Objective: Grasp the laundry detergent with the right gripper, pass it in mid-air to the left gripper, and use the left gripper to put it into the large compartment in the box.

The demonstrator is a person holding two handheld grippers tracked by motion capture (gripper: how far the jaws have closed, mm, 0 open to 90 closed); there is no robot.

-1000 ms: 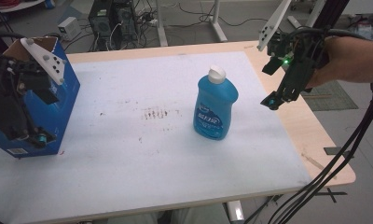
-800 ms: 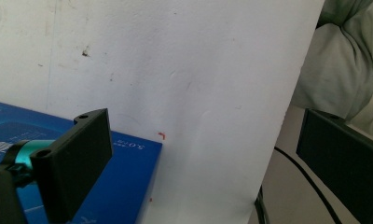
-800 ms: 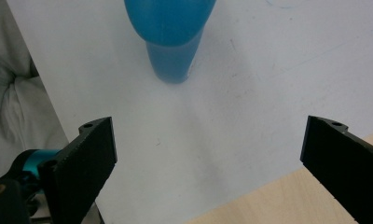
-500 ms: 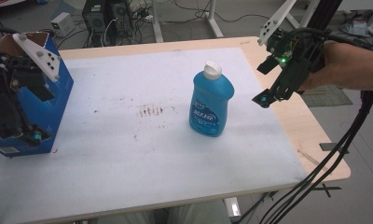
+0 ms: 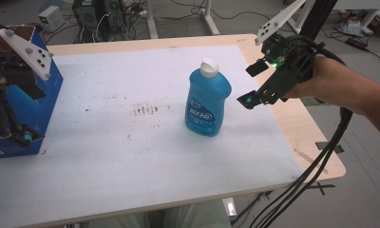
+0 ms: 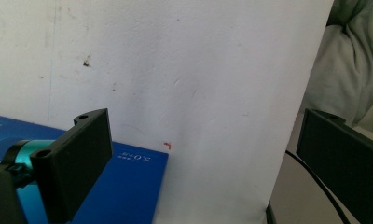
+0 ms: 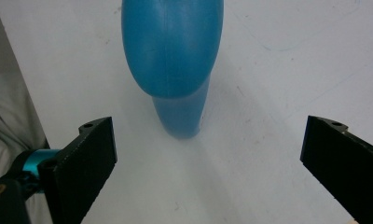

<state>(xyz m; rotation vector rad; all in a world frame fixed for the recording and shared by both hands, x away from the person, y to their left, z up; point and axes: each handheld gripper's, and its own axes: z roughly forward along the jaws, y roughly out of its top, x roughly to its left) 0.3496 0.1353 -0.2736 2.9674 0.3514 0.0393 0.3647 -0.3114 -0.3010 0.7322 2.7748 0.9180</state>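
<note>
The blue bottle (image 5: 208, 100) stands upright on the white mat of the worktop (image 5: 107, 156), right of the middle and nearer the far edge than the near one, white cap (image 5: 209, 67) on top, label facing the near edge. In the right tongs' own view its rounded body (image 7: 173, 51) sits ahead, a little left of centre between the two black jaws.

I judge the step in hand to be the reach for that bottle. To do it well I want the bottle centred in the gap before closing, so I would shift slightly toward it. I would take it at the narrower waist below the shoulder rather than on the broad belly, where the smooth plastic could slip or the bottle tip. Jaws level, closing square across the body, no push sideways until both pads touch.

The right tongs (image 5: 252, 85) hover just beside the bottle's right side, not touching, jaws spread wide with nothing between them. The hand (image 5: 321, 83) comes in from the right edge, tilted downward toward the bottle, with cables trailing off over the near right corner.

The left tongs (image 6: 198, 163) are at the left edge over a blue box (image 5: 29, 114), also wide open and empty, pointing down at the mat by the box's corner (image 6: 128, 186).
</note>
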